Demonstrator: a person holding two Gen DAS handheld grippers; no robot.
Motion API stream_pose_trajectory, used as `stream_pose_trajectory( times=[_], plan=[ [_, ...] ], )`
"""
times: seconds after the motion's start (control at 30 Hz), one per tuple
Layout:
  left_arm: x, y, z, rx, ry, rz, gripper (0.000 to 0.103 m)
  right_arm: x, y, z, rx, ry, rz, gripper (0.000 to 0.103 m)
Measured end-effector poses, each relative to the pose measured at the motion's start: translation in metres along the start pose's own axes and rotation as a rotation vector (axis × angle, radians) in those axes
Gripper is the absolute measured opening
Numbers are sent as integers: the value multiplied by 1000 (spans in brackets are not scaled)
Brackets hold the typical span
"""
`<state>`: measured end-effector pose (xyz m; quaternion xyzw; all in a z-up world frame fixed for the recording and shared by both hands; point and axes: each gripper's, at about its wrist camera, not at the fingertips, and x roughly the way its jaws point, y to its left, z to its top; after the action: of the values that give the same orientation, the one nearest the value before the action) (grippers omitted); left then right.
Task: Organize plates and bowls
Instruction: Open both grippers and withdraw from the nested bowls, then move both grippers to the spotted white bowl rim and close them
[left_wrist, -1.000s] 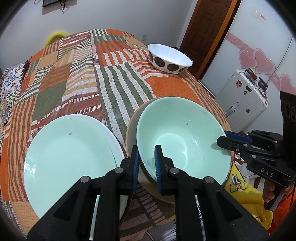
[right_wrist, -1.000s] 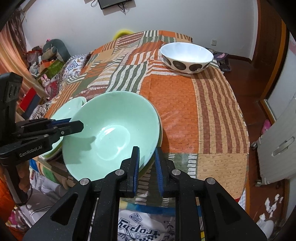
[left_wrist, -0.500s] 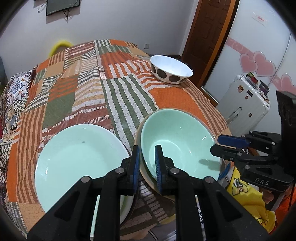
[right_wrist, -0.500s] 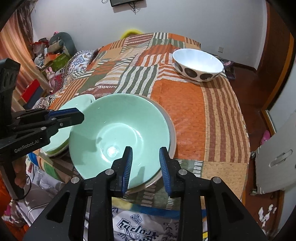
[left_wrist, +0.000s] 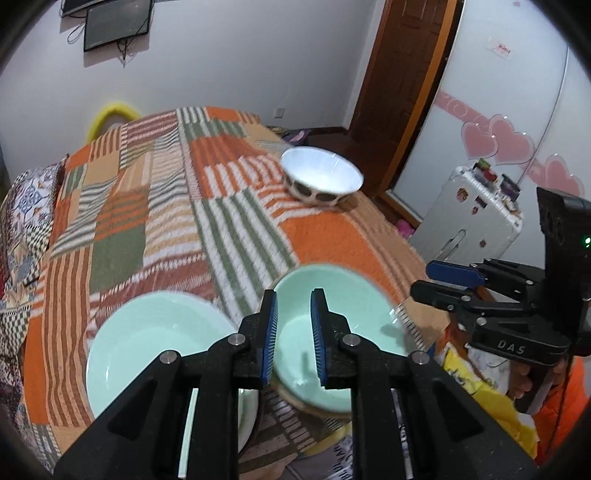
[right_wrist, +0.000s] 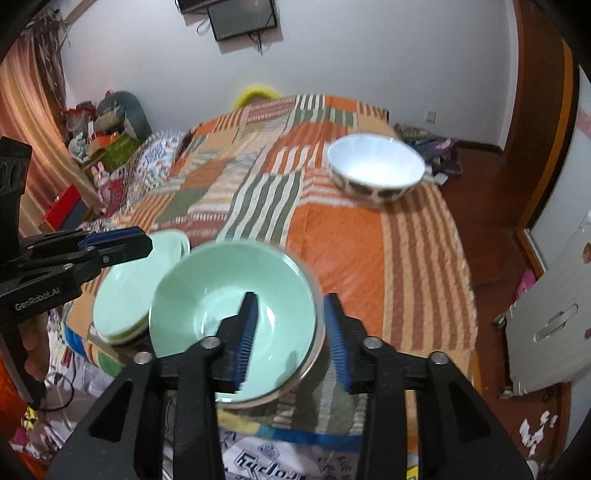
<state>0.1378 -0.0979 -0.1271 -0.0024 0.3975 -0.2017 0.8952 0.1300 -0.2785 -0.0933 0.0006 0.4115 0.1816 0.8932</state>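
A patchwork bedspread (left_wrist: 155, 206) in orange, green and cream stripes is covering the bed that is serving as the work surface in both views. At its near edge, a pale green plate (left_wrist: 155, 343) is lying on a small stack, and just to its right a pale green bowl (left_wrist: 332, 295) is sitting inside a wider, darker-rimmed dish. The right wrist view is showing that grey rim (right_wrist: 308, 363) clearly under the pale green bowl (right_wrist: 229, 291), whereas the left wrist view is blurring it; the right wrist view is also showing a greenish plate edge under the pale green plate (right_wrist: 129, 280). Well apart, toward the far right corner of the bedspread (right_wrist: 343, 258), a white bowl with dark oval spots (left_wrist: 321, 181) is standing upright and alone (right_wrist: 376, 173).

The left gripper (left_wrist: 293, 339) is hovering above the gap between plate and bowl, its blue-padded jaws parted with a narrow gap and gripping nothing — the right wrist view is showing it from the side (right_wrist: 122, 242), over the plate's far edge. The right gripper (right_wrist: 291, 339) is hanging over the near rim of the green bowl with its jaws spread wide, one pad above the bowl's interior and one outside the rim, clear of the rim. In the left wrist view it (left_wrist: 443, 280) is appearing at the right, beside the bowl.

Only the left wrist view is showing a white suitcase (left_wrist: 469, 221) and a wooden door (left_wrist: 402, 85); only the right wrist view is showing a red curtain (right_wrist: 33, 122).
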Motion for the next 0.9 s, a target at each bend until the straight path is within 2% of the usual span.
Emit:
stream_pose_trajectory(
  times=[0.07,0.13,0.2,0.3,0.57,0.9],
  plan=[
    [-4,-4,12,7,-15,-9,28,-7,-4,7,5,-36,-3,41],
    [-9,-10,25,25,-42,-3,43,-13,-8,16,11,-63,-8,42],
    [-13,-14,35,38,-70,9,52,-17,-14,24,21,-86,-9,43],
    [-15,-20,52,50,-96,17,59,-22,-26,36,48,-119,-8,43],
    [17,-20,97,53,-70,14,61,-16,-58,65,119,-160,-10,45],
    [102,1,136,24,31,-54,61,25,-94,87,162,-148,-51,45]
  ],
)
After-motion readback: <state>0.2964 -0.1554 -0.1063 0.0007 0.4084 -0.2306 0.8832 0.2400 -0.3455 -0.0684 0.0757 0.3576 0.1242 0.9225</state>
